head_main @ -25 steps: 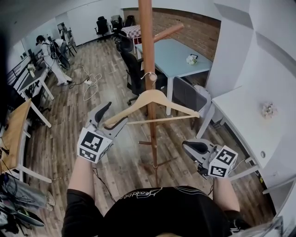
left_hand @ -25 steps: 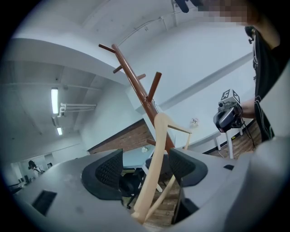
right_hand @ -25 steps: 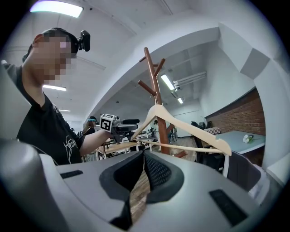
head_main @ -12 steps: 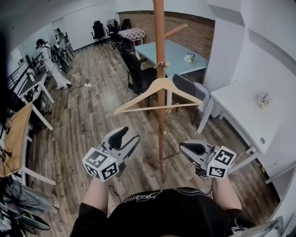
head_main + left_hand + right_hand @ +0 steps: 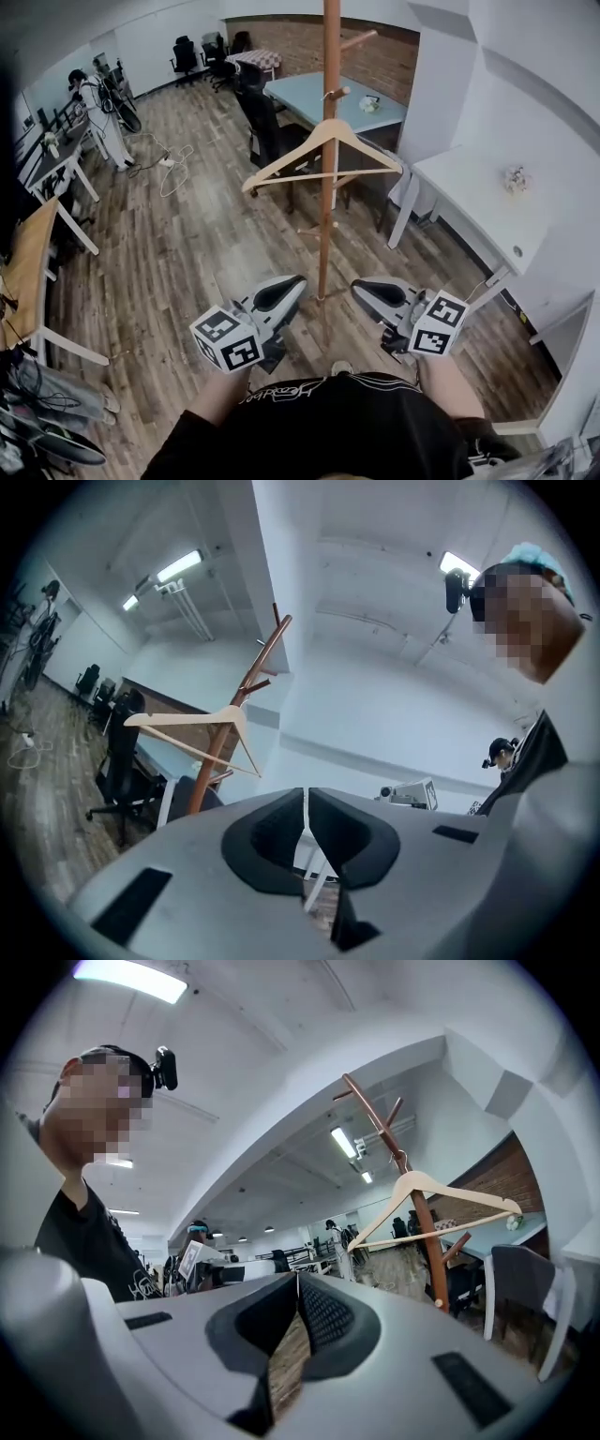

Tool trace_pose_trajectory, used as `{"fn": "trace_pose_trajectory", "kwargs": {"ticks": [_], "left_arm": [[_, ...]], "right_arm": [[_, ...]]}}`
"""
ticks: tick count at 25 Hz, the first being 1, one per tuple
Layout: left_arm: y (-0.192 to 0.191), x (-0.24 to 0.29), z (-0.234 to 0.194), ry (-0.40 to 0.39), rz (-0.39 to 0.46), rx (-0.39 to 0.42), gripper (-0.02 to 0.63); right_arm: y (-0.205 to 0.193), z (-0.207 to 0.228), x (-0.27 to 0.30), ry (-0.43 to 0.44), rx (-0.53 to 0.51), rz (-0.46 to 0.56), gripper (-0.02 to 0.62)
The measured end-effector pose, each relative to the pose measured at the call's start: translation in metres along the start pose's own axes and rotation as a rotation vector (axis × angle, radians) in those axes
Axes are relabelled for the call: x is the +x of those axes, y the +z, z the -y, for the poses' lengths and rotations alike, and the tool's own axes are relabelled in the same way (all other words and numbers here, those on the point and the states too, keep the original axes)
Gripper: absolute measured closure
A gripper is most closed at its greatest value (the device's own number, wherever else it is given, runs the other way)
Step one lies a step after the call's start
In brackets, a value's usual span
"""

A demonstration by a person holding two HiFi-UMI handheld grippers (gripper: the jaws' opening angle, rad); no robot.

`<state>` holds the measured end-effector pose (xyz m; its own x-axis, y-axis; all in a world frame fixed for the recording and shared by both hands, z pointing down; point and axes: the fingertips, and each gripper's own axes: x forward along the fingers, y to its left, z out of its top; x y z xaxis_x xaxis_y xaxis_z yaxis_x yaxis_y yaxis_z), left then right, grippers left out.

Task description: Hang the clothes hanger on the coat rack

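Note:
The pale wooden clothes hanger (image 5: 309,141) hangs by its hook from a peg of the brown wooden coat rack (image 5: 329,56), free of both grippers. It also shows in the left gripper view as the hanger (image 5: 187,720) on the rack (image 5: 214,761), and in the right gripper view as the hanger (image 5: 422,1185) on the pole (image 5: 427,1241). My left gripper (image 5: 298,279) sits low, near my body, left of the pole; its jaws (image 5: 306,791) are closing with nothing between them. My right gripper (image 5: 356,286) is level beside it, shut and empty (image 5: 298,1279).
A light-blue table (image 5: 309,94) and black office chairs (image 5: 258,112) stand behind the rack. A white counter (image 5: 459,187) runs along the right. A wooden desk (image 5: 28,253) is at the left, cables (image 5: 173,164) lie on the floor, and a person (image 5: 94,103) stands far off.
My left gripper came off the hanger's left end, drew back toward my body and closed. The right gripper also pulled back. The hanger stays on the rack peg.

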<state>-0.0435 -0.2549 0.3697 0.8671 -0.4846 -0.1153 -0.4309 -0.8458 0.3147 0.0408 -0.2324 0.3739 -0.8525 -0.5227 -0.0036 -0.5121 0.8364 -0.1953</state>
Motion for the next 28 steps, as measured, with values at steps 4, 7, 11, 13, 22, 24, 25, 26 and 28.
{"fn": "trace_pose_trajectory", "kwargs": {"ticks": [4,7,11,13,22,24,25,26,28], "left_arm": [[-0.012,-0.015,0.018,-0.015,-0.014,-0.002,0.598],[-0.018,-0.018,0.031,-0.032,-0.036,0.013,0.600],[-0.025,-0.020,0.043,-0.039,-0.059,0.051,0.600],[-0.026,-0.021,0.046,-0.046,-0.056,0.035,0.600],[-0.026,-0.022,0.057,-0.101,-0.033,-0.060,0.600],[-0.028,-0.023,0.060,-0.101,-0.036,-0.063,0.600],[-0.029,-0.022,0.060,-0.103,-0.039,-0.062,0.600],[-0.031,-0.022,0.061,-0.105,-0.043,-0.060,0.600],[-0.035,-0.021,0.061,-0.112,-0.052,-0.053,0.600]], "right_arm": [[-0.001,-0.030,-0.005,0.033,0.002,0.017,0.557],[-0.002,-0.042,-0.010,0.017,-0.011,0.017,0.557],[-0.008,-0.052,-0.016,-0.004,-0.005,0.010,0.557],[-0.008,-0.054,-0.022,-0.025,-0.020,0.003,0.557],[-0.002,-0.049,-0.054,-0.128,-0.044,0.037,0.557],[-0.006,-0.051,-0.057,-0.128,-0.036,0.034,0.557],[-0.009,-0.051,-0.058,-0.125,-0.034,0.027,0.557],[-0.011,-0.052,-0.059,-0.121,-0.033,0.018,0.557],[-0.015,-0.052,-0.060,-0.111,-0.032,0.000,0.557]]}}
